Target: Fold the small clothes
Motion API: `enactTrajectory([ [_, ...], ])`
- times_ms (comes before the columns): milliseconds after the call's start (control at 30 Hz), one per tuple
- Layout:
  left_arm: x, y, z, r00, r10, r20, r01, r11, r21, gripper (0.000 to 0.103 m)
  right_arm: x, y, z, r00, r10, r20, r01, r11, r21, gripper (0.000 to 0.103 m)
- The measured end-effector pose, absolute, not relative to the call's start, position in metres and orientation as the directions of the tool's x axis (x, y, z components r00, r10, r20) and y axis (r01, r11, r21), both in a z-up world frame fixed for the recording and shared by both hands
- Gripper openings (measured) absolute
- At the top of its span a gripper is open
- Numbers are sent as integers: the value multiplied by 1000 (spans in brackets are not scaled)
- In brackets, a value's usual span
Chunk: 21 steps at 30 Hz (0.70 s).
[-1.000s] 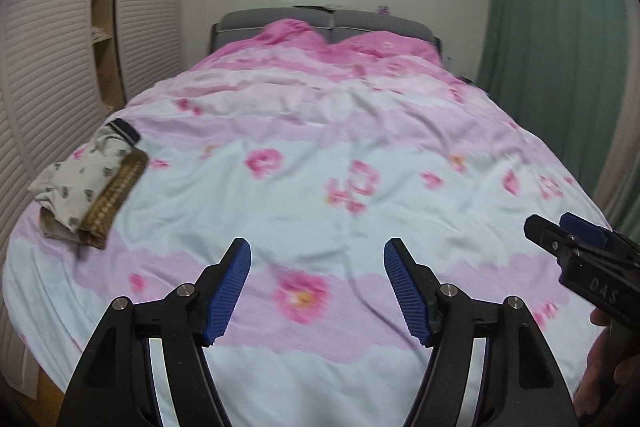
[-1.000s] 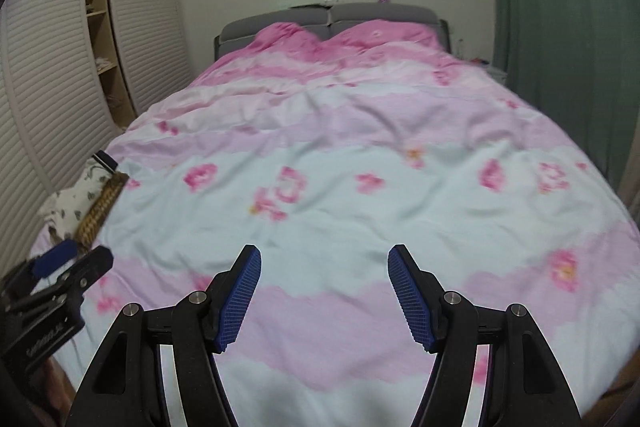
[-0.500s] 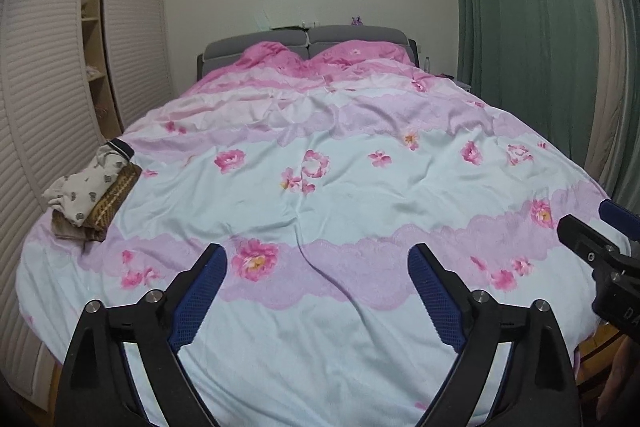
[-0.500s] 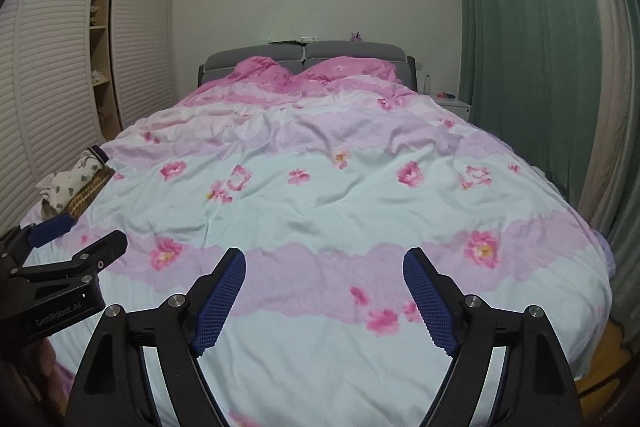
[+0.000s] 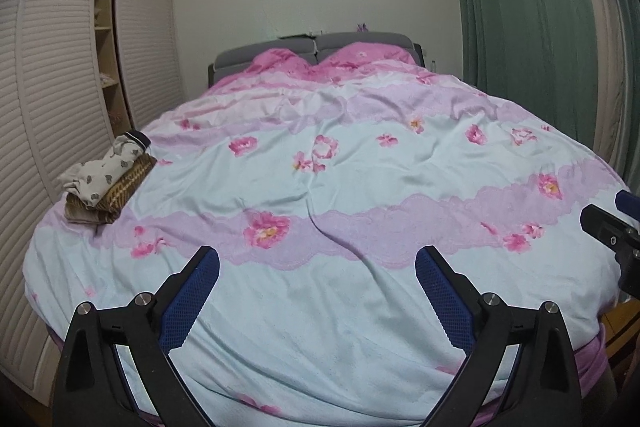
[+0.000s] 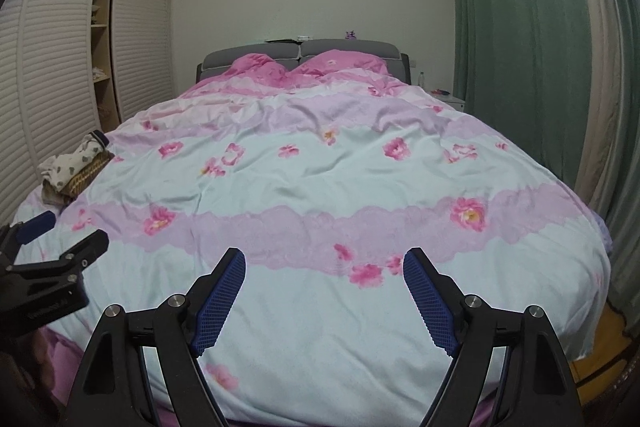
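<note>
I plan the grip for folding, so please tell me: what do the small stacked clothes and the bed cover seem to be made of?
Small stacked clothes: the top piece looks like soft matte knit, perhaps cotton, since it slumps and wrinkles; the brown patterned one below lies flat and folded, weave unclear.
Bed cover: thin woven fabric with a slight sheen and printed flowers; it creases in fine ridges.

both cameras sit low at the foot of the bed [image 5: 320, 307], just behind their own blue fingers [image 5: 192, 303], and look along it to the headboard [image 6: 300, 57]. the left view stands more to the left, nearer the pile of clothes [image 5: 108, 183]. both share the whole bed, the wardrobe [image 6: 60, 67] and the green curtain [image 6: 520, 47].
</note>
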State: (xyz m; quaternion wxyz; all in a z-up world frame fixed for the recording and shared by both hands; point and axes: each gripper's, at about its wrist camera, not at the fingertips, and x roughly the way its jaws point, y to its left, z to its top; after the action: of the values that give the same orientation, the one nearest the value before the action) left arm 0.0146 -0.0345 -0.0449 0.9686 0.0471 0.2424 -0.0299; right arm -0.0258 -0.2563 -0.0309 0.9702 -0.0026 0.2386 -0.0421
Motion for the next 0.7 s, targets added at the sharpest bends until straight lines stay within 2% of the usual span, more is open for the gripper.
enactTrajectory([
  [700, 11, -33, -54, 875, -34, -482, 83, 993, 81, 100, -22, -262, -40, 878, -90, -471, 92, 996, -20, 82],
])
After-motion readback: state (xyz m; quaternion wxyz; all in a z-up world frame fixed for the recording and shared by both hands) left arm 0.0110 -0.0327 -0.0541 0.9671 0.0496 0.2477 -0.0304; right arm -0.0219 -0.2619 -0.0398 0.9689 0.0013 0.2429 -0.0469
